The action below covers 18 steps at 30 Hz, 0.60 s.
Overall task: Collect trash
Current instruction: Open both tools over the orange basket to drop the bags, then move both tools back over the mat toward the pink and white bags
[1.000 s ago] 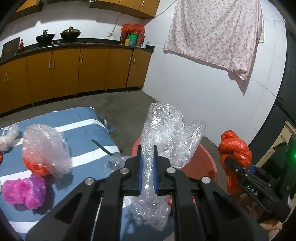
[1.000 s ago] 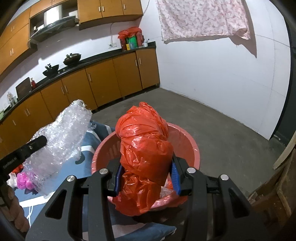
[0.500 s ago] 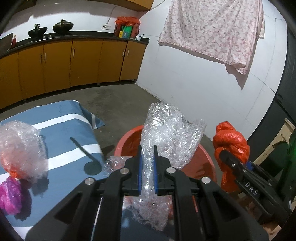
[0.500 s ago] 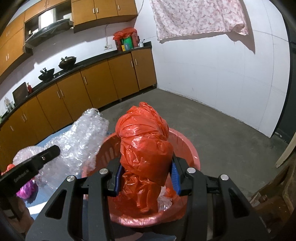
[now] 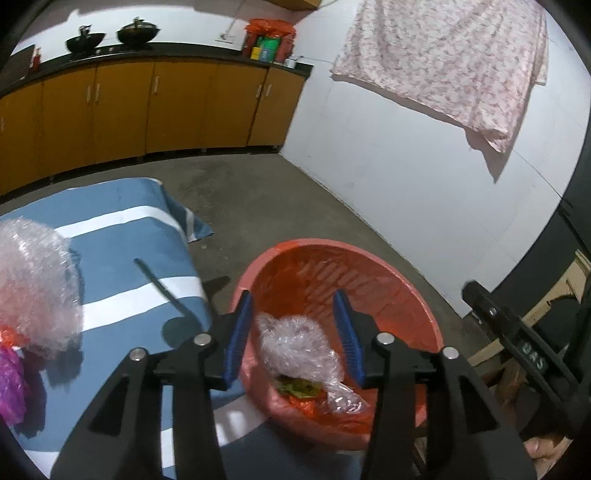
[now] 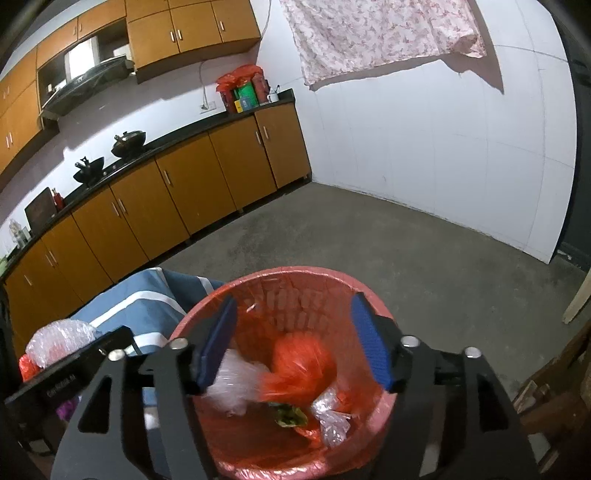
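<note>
Each black claw (image 5: 293,334) (image 6: 293,341) has blue ribbed pads, silver screws, white lettering

Orange-brown cabinets (image 6: 192,199) line the far wall under a black counter (image 6: 155,146) bearing two dark woks (image 5: 110,36). White walls (image 6: 424,158) meet a grey concrete floor (image 6: 369,240); a floral sheet (image 5: 443,62) hangs high.

Slotted red plastic basket (image 6: 295,280), crinkly clear bubble wrap (image 5: 295,347), matt striped cloth (image 5: 122,229).

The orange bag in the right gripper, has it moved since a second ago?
Yes. The orange bag has dropped from between the just-opened jaws into the red basket.
</note>
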Available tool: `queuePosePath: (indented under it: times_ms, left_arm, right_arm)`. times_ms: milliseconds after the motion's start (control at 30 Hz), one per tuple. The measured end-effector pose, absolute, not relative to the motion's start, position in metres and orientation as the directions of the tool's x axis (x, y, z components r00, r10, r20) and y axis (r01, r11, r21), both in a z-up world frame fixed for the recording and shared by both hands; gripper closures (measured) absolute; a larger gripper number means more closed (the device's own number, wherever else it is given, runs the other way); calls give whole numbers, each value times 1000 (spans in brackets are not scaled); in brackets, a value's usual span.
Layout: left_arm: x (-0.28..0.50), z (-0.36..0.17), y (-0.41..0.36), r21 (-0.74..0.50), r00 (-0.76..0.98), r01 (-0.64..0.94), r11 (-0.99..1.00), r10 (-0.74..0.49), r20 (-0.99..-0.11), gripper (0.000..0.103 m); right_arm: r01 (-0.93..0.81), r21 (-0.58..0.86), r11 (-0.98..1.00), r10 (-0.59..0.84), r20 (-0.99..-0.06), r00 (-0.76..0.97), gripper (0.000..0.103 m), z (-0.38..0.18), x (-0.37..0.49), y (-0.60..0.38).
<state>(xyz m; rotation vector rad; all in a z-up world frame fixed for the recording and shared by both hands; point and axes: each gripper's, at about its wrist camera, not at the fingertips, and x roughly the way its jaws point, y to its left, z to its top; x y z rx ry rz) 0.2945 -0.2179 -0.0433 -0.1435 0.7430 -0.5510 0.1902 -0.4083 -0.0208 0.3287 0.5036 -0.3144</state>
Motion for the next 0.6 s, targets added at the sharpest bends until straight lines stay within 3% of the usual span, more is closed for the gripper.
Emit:
queuePosePath:
  times_ms: [200, 300, 600]
  left_arm:
    - [270, -34, -185, -247, 683, 385, 889, -454, -572, 29]
    - [249, -30, -162, -195, 725, 358, 913, -404, -559, 22]
    - [196, -30, -79, -73, 811, 222, 972, -226, -539, 13]
  right_arm:
    - [400, 198, 895, -249, -520, 817, 15, -25, 169, -399]
    - [394, 190, 899, -242, -535, 810, 15, -29, 162, -390]
    - [310, 186, 932, -155, -570, 807, 15, -32, 157, -343]
